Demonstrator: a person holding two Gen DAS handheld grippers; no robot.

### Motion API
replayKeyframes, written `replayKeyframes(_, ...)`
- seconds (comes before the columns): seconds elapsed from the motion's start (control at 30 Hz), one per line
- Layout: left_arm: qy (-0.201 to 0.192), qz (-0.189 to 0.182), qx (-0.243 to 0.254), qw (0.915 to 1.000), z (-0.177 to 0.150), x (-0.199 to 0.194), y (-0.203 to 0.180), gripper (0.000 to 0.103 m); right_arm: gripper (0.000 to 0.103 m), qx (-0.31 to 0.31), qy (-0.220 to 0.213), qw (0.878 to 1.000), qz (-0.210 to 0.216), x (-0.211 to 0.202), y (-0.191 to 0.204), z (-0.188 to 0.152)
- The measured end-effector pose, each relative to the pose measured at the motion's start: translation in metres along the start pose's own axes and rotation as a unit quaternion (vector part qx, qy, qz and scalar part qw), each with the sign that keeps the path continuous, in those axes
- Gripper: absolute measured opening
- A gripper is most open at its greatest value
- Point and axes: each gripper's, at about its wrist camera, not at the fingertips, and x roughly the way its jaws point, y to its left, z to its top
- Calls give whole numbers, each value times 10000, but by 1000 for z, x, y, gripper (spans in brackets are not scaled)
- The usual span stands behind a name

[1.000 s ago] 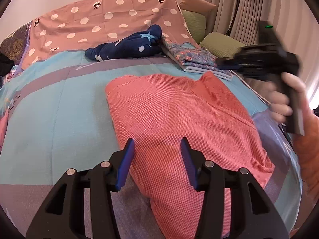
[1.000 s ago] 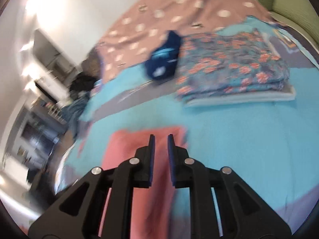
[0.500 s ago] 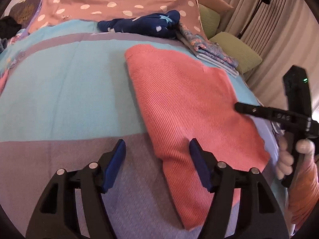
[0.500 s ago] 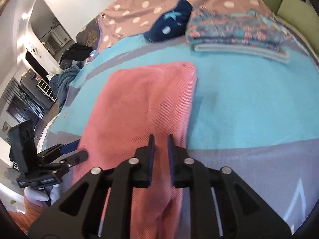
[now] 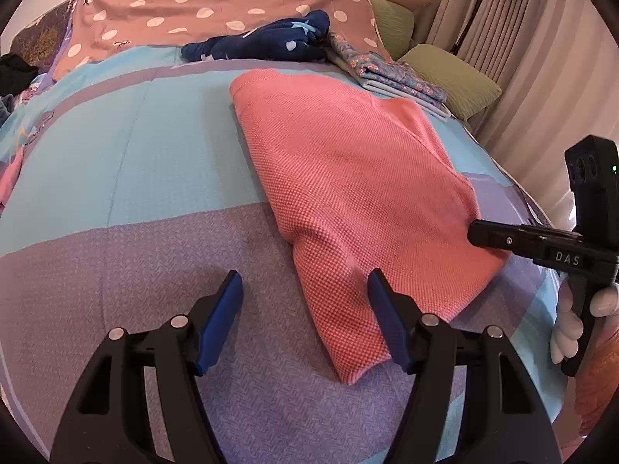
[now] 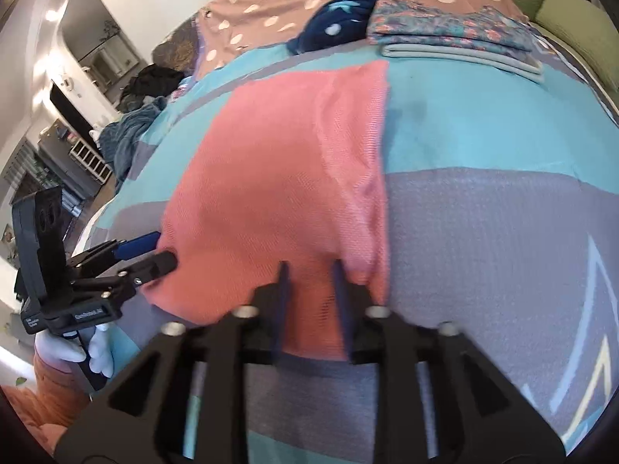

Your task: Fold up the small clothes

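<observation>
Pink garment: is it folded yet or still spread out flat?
Partly folded. The pink garment lies as a long doubled strip on the bedspread, one layer's edge crossing its top; no crosswise fold yet.

soft even daylight; right view motion-blurred; dark fisheye corners

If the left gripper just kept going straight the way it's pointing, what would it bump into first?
Most likely the coral-pink garment: the open left gripper points at its near edge on the bedspread. Depth is hard to judge.
</observation>
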Motion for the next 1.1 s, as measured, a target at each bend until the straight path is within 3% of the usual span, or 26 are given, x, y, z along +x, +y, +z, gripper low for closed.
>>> replayKeyframes(0.1,-5,19,12,10000,-1,0,0,69,84,-547,94,9985,5,6,24,-3)
replayKeyframes(0.17,15,0,-1,10000,0,2,0,75,97,-945,218,9949,-265,13,44,-4)
replayKeyframes(0.23,59,-11,18,10000,1,6,0,83,99,-1144,193,9919,-513,20,56,-4)
replayKeyframes(0.33,147,-1,121,9998,5,12,-5,94,91,-445,-274,9983,-245,10,42,1)
replayKeyframes(0.4,83,-18,90,9999,9,11,-3,94,88,9,-621,9980,-95,-7,28,9)
replayKeyframes(0.5,-97,-270,-167,9994,20,5,11,94,88,68,-920,9957,-130,-28,6,29)
replayKeyframes(0.57,-106,-397,-260,9988,32,6,19,94,88,106,-761,9970,-55,-26,-13,43)
replayKeyframes(0.67,-156,-775,-327,9963,55,13,30,93,76,361,-362,9985,205,-7,-44,63)
replayKeyframes(0.8,109,-1174,-384,9923,81,44,37,82,64,750,186,9917,1025,31,-74,82)
replayKeyframes(0.87,348,-1224,-412,9910,88,64,39,77,64,713,244,9906,1144,50,-78,91)
replayKeyframes(1.03,287,-1238,-328,9913,112,89,37,75,64,433,395,9856,1584,80,-74,122)
replayKeyframes(1.07,272,-1230,-319,9915,116,93,37,71,56,355,438,9852,1621,85,-70,127)
replayKeyframes(1.1,259,-1230,-300,9916,118,95,37,66,40,257,492,9857,1592,90,-65,131)
